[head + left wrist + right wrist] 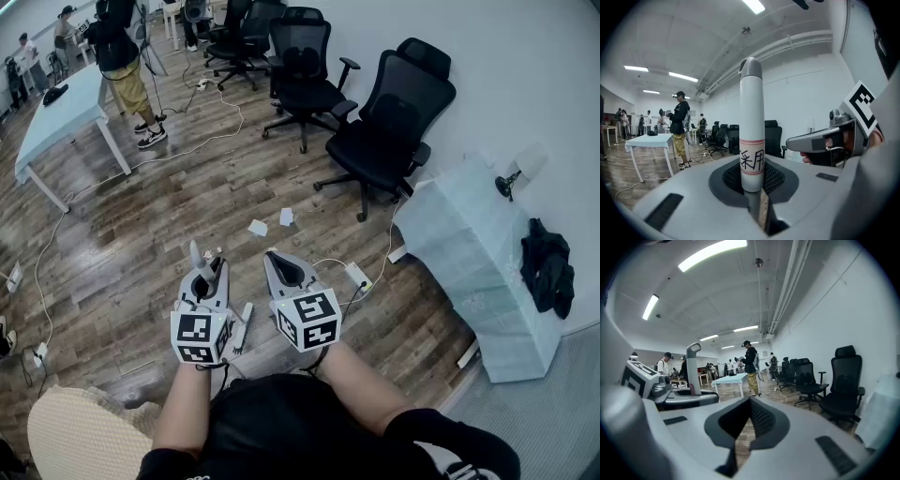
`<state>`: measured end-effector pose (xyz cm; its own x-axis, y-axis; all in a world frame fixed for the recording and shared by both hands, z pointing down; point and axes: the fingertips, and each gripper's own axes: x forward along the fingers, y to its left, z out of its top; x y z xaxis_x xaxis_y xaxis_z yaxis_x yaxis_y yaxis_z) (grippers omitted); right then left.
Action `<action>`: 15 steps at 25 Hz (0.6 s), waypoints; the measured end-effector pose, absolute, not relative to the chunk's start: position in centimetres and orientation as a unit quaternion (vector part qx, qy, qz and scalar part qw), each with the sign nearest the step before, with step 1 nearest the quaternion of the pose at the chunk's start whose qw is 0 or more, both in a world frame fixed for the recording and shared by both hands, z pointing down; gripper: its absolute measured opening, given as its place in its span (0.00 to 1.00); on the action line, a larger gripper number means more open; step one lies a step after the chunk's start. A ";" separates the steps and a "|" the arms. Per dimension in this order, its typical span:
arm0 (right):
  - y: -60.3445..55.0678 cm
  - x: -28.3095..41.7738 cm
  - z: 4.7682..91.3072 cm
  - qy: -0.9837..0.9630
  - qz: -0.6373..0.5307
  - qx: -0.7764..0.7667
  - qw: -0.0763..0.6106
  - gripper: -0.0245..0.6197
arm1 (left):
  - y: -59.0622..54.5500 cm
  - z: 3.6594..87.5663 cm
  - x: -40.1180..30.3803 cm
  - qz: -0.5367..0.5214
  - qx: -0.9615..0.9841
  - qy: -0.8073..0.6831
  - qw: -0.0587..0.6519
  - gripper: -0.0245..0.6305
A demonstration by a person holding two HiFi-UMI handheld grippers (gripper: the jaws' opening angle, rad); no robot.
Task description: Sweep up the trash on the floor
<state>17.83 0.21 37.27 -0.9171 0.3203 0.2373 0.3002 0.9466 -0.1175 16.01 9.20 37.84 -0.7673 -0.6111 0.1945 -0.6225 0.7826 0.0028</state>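
Gripping a white handle (751, 126), left gripper (207, 272) is clenched on it, shaft upright, grey cap above the jaws. Right gripper (278, 260) sits just beside it, jaws drawn together, nothing between. Paper scraps (258, 227) lie on the wood floor (141, 234), ahead of both tips.
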 end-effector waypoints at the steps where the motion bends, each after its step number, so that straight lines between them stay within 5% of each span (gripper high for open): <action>1: 0.4 17.7 37.4 -0.978 0.039 -0.159 0.132 0.06 | 9.4 37.8 15.8 0.029 0.327 -0.940 0.094 0.09; 15: 4.3 16.0 38.4 -0.974 0.023 -0.164 0.156 0.06 | 12.4 38.5 14.0 0.004 0.315 -0.943 0.105 0.09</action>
<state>16.01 4.28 38.38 -0.8978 0.3265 0.2957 0.3124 0.9452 -0.0952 13.97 12.43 38.52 -0.7795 -0.5935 0.2005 -0.5953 0.8014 0.0579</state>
